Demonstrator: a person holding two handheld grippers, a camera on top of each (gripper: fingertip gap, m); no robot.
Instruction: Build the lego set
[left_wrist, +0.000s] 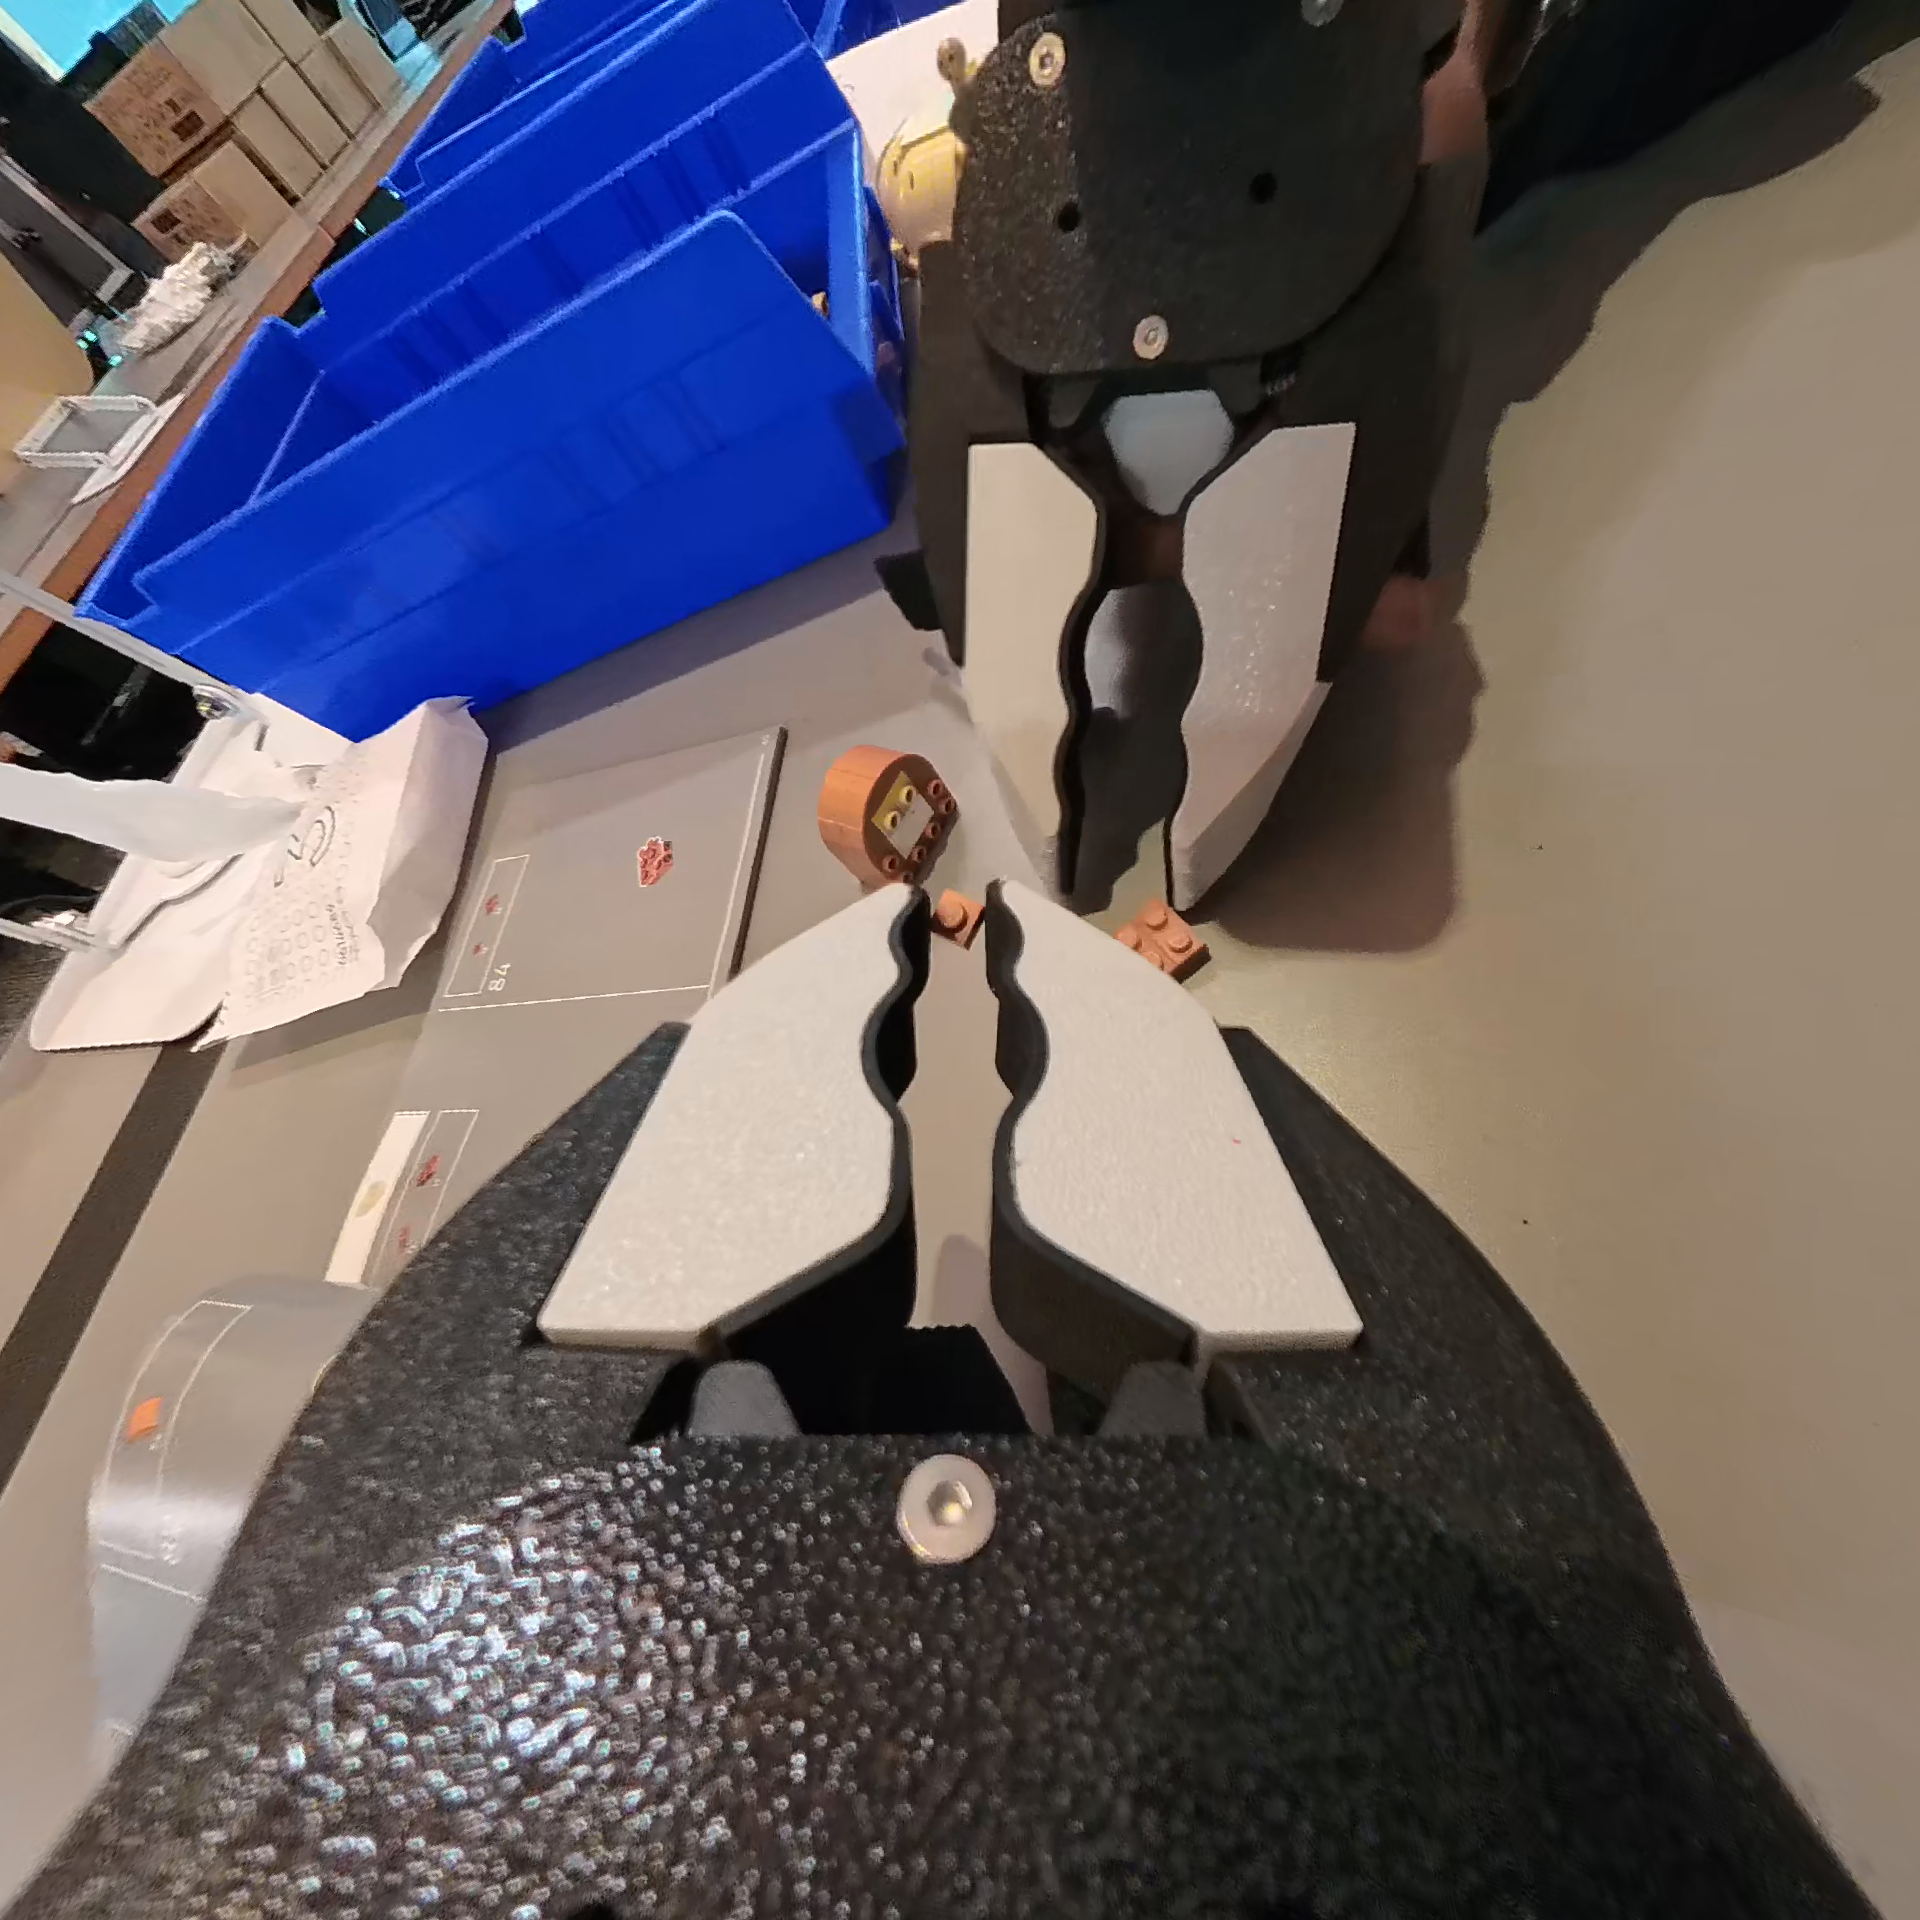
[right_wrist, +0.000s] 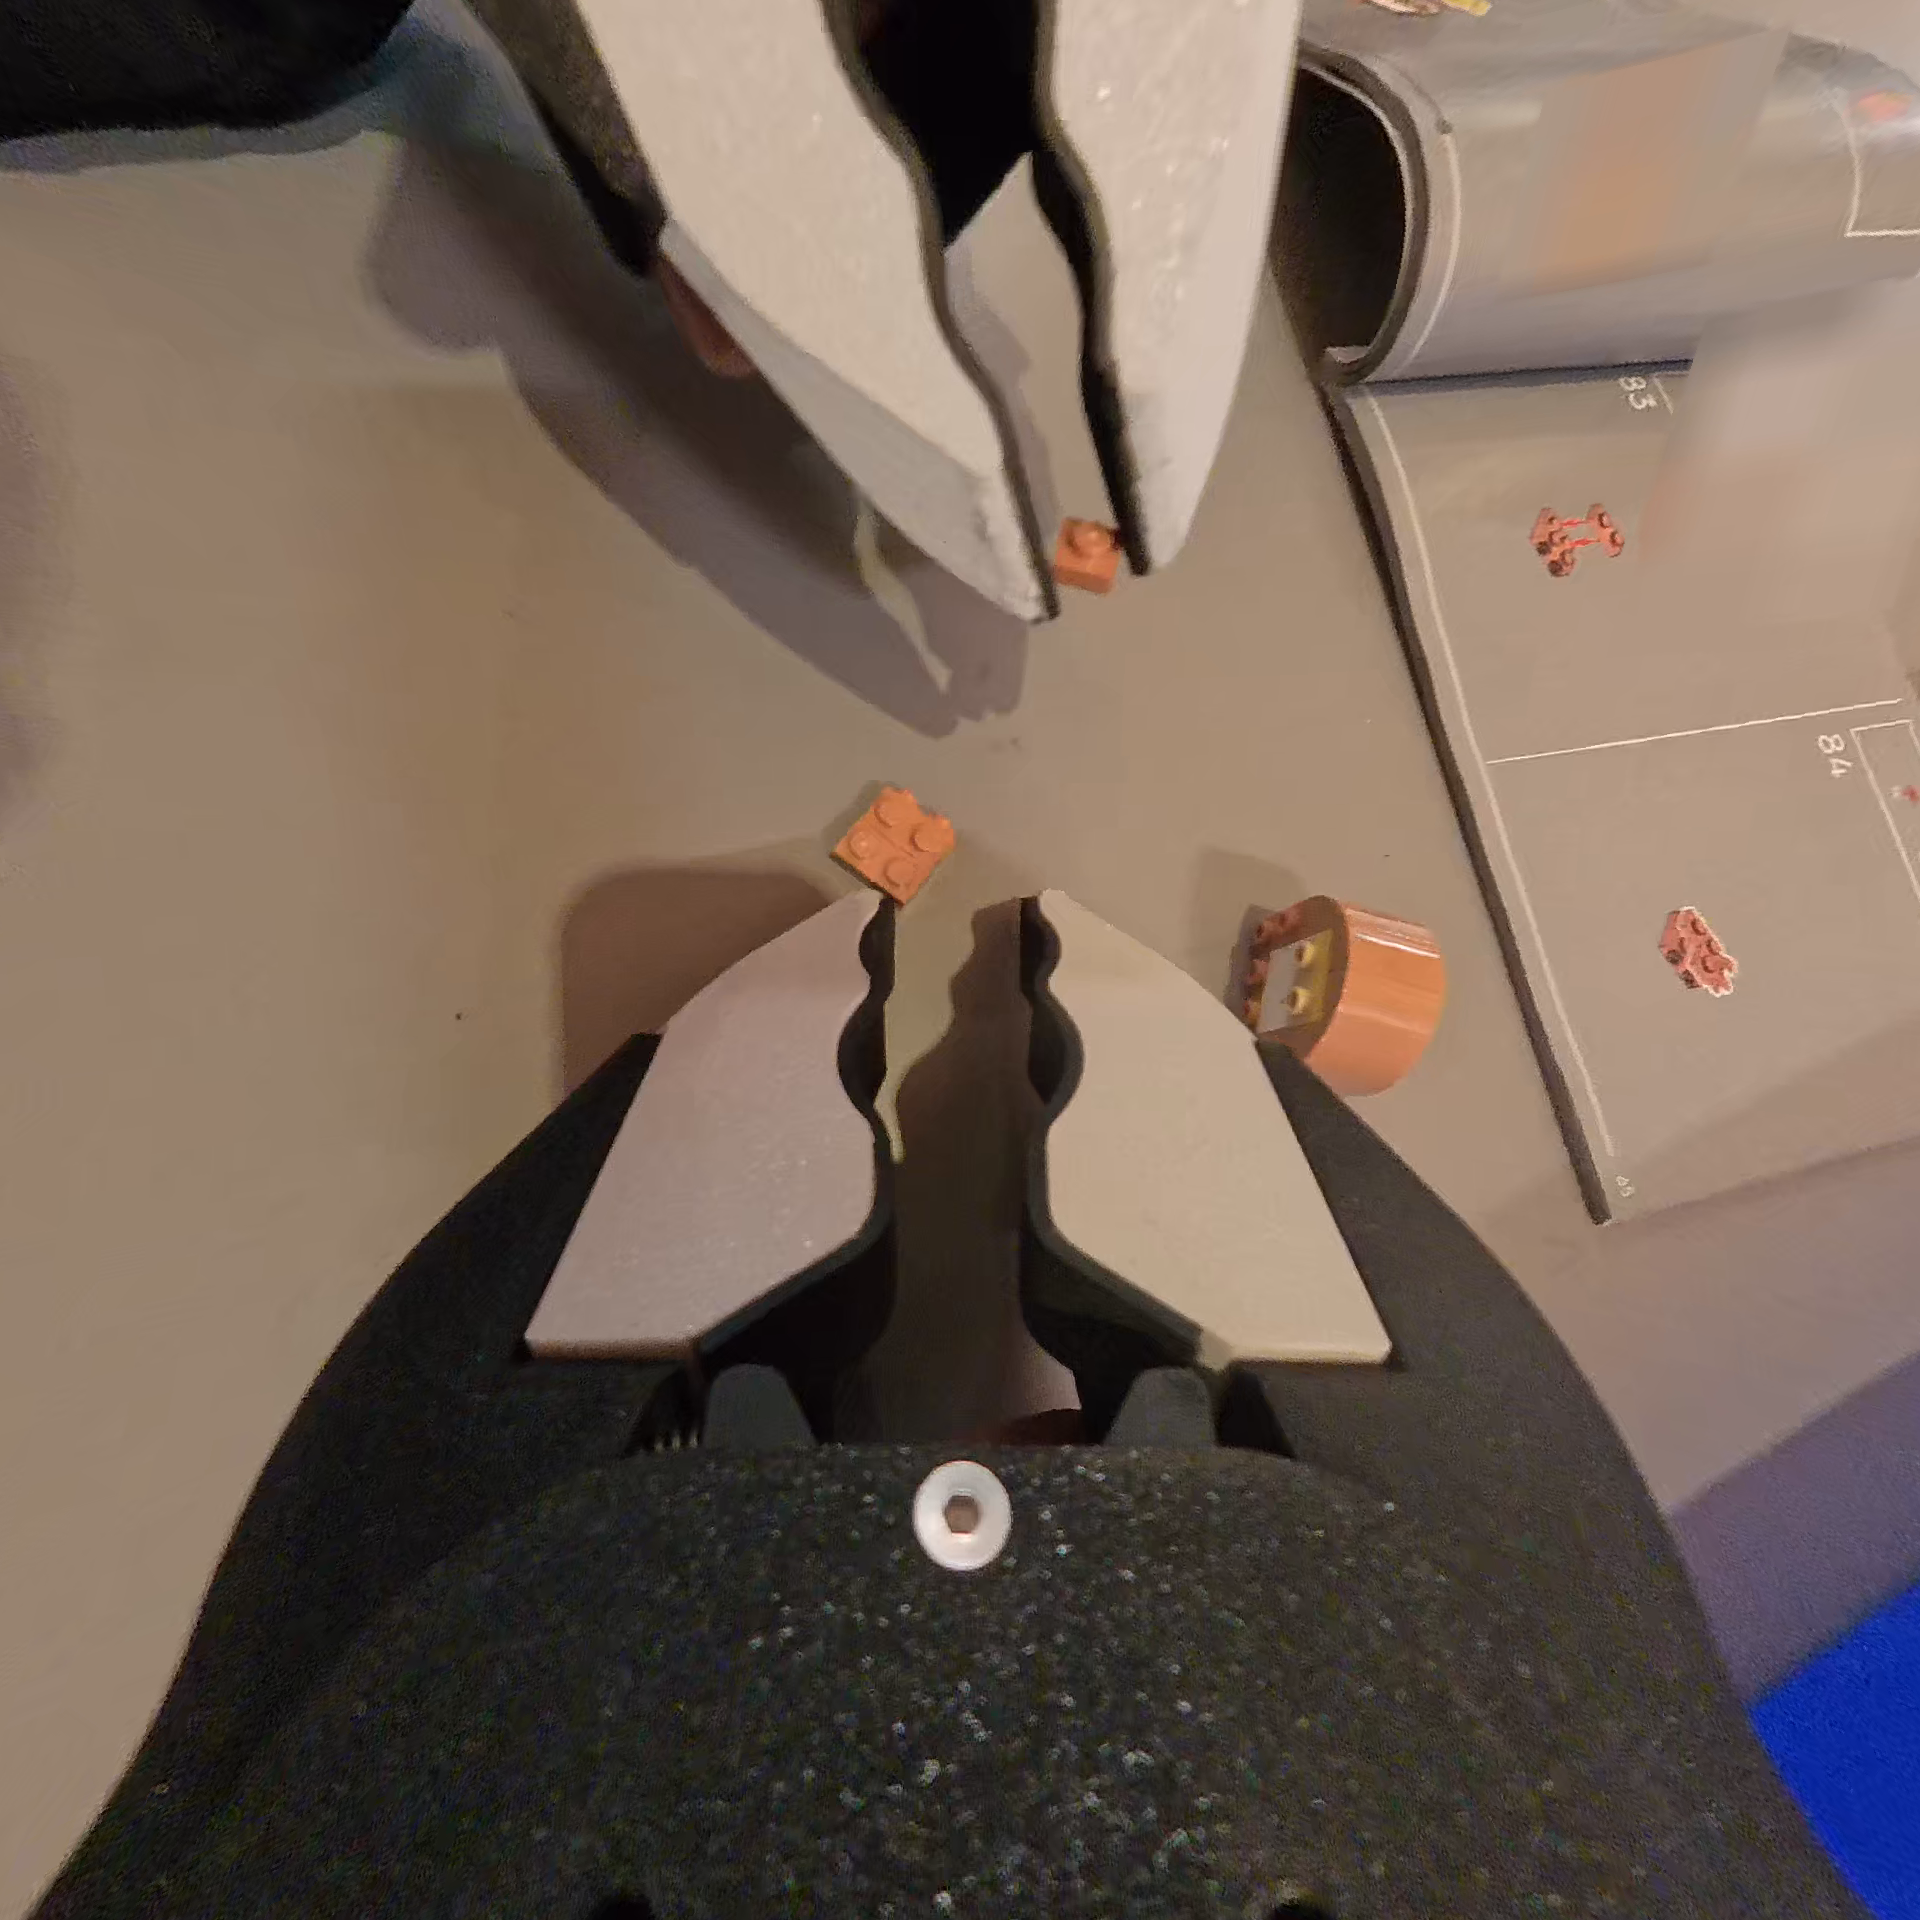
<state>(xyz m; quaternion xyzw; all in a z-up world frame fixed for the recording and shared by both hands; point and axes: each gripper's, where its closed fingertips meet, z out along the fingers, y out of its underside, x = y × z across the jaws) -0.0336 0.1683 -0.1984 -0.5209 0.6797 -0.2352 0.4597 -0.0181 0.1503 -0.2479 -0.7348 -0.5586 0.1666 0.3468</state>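
My left gripper (left_wrist: 961, 902) is shut on a small brown one-stud plate (left_wrist: 958, 922), pinched at the fingertips just above the grey table. The right wrist view shows the same plate (right_wrist: 1089, 551) between the left gripper's pads (right_wrist: 1091, 587). My right gripper (right_wrist: 954, 909) is open and empty, tips down near the table. A brown two-by-two plate (right_wrist: 894, 844) lies flat just ahead of its left fingertip, ungripped. That plate (left_wrist: 1166, 940) also shows in the left wrist view, by the right gripper's tips (left_wrist: 1143, 899). A round brown brick assembly (left_wrist: 883, 821) lies on its side nearby, and shows in the right wrist view (right_wrist: 1340, 992).
An open grey instruction booklet (left_wrist: 623, 862) lies left of the bricks; it shows in the right wrist view (right_wrist: 1662, 831) with a curled page (right_wrist: 1455, 208). Blue bins (left_wrist: 571, 416) stand behind it. A crumpled white paper bag (left_wrist: 260, 883) lies at the far left. The grippers' ends are close to 6 cm from one another.
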